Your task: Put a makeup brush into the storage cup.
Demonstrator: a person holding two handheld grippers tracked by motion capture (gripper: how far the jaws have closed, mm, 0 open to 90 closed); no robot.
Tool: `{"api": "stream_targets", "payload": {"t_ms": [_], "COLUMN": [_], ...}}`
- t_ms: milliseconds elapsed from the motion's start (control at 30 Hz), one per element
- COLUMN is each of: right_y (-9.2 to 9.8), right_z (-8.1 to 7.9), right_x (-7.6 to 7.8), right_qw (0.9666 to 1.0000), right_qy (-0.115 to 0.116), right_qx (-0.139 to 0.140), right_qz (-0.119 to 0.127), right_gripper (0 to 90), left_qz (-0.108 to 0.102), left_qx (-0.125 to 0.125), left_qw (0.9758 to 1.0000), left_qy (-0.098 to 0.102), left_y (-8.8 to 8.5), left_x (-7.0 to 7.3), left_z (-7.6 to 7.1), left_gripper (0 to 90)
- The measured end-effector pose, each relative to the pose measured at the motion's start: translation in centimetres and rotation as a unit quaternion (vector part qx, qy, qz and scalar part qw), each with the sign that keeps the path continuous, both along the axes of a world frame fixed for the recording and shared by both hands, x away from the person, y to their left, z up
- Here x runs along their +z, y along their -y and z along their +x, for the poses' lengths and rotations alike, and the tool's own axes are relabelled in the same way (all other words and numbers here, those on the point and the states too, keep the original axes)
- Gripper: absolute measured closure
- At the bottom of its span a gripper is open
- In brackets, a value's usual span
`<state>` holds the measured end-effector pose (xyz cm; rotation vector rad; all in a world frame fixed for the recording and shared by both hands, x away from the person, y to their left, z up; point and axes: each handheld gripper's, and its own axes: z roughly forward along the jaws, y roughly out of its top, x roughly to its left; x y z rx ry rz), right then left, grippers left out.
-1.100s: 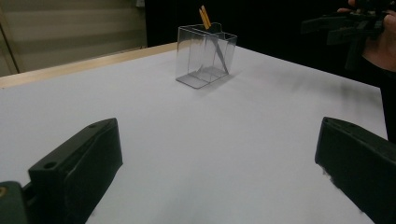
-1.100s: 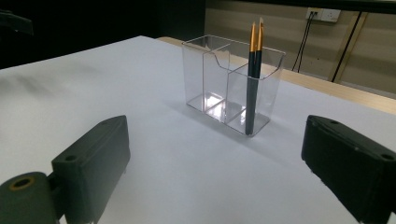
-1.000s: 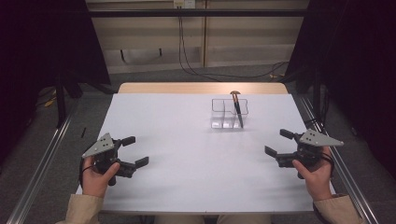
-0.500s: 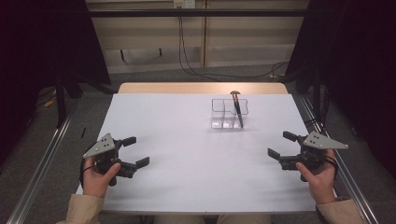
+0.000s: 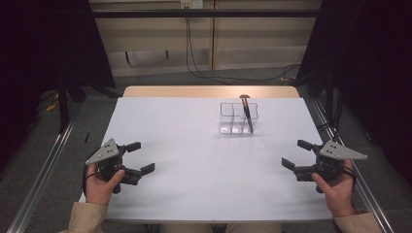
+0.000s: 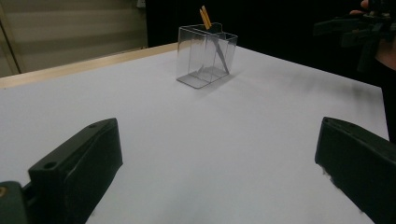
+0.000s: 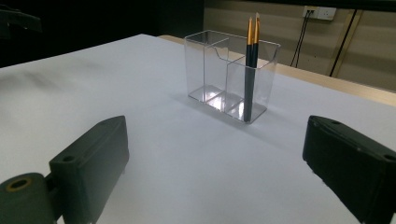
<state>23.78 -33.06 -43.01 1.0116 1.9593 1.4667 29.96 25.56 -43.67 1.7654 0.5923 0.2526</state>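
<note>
Both jaws gape wide and empty; the clear holder (image 5: pixel 236 118) stands on the far table (image 5: pixel 194 194), its brushes (image 7: pixel 251 70) apparently near-upright, ahead-left of the nearer right gripper (image 5: pixel 297 155), farther from the left gripper (image 5: pixel 141 156).

Holder (image 5: pixel 236 118) on surface (image 5: pixel 194 145), toward far edge, right of centre; brushes (image 5: pixel 247 114) upright in its right compartment. Left hand-held gripper (image 5: pixel 137 157) near front left edge, right hand-held gripper (image 5: pixel 295 155) near front right, well apart from holder.
</note>
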Motion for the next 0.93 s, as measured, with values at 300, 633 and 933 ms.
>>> {"api": "stream_targets", "payload": {"t_ms": [300,633,933], "right_y": [0.6,0.5,0.7], "right_z": [-0.7,-1.5,-1.9], "right_x": [-0.1,-0.2,-0.2], "right_qw": [1.0000,0.9997,0.9996], "right_qy": [0.001,-0.002,-0.001], "right_qx": [-0.005,0.002,0.006], "right_qz": [-0.004,-0.022,-0.027], "right_gripper": [6.4,5.7,4.9], "left_qz": [0.000,-0.004,-0.001], "left_qx": [0.000,0.002,-0.004], "left_qw": [1.0000,1.0000,1.0000], "left_qy": [0.001,0.005,0.003], "left_y": [-0.1,-0.1,0.3], "left_x": [0.0,0.1,0.0], "left_z": [0.0,0.0,0.3], "left_gripper": [0.6,0.6,0.6]}}
